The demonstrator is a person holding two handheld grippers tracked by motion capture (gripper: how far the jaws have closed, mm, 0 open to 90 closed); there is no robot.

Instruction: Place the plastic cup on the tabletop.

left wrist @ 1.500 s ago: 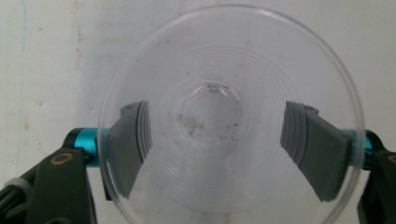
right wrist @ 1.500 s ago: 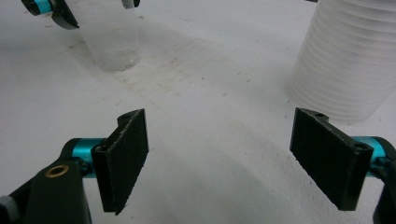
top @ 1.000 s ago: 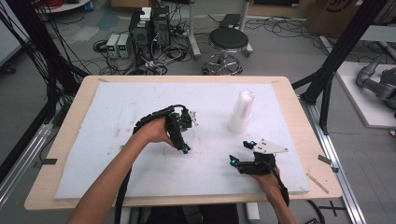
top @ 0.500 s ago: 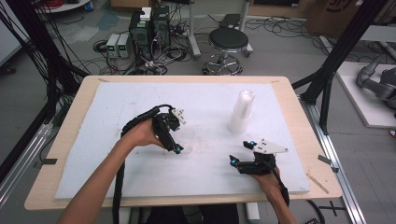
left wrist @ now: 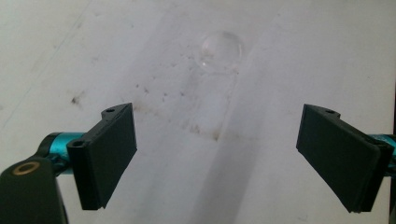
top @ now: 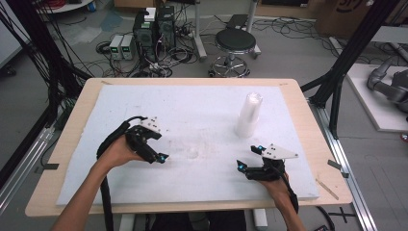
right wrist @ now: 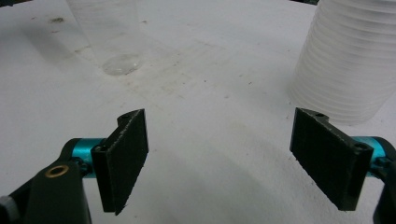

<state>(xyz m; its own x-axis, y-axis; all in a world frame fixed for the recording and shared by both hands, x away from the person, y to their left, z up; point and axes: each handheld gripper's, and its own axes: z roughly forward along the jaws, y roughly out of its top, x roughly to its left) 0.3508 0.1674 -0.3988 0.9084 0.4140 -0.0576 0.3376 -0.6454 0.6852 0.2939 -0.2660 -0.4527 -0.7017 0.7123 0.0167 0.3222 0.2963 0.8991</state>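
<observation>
Clear plastic cup [top: 193, 152] stands upright mid-table, just beyond your left gripper [top: 155, 155], which is nearer than your right gripper [top: 249, 162]; both grippers gape empty, jaws wide apart.

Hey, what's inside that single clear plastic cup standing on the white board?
The clear cup looks empty: its round base and the white board show through it. Its rim is cut off in the right gripper view, so the top part is unseen.
</observation>
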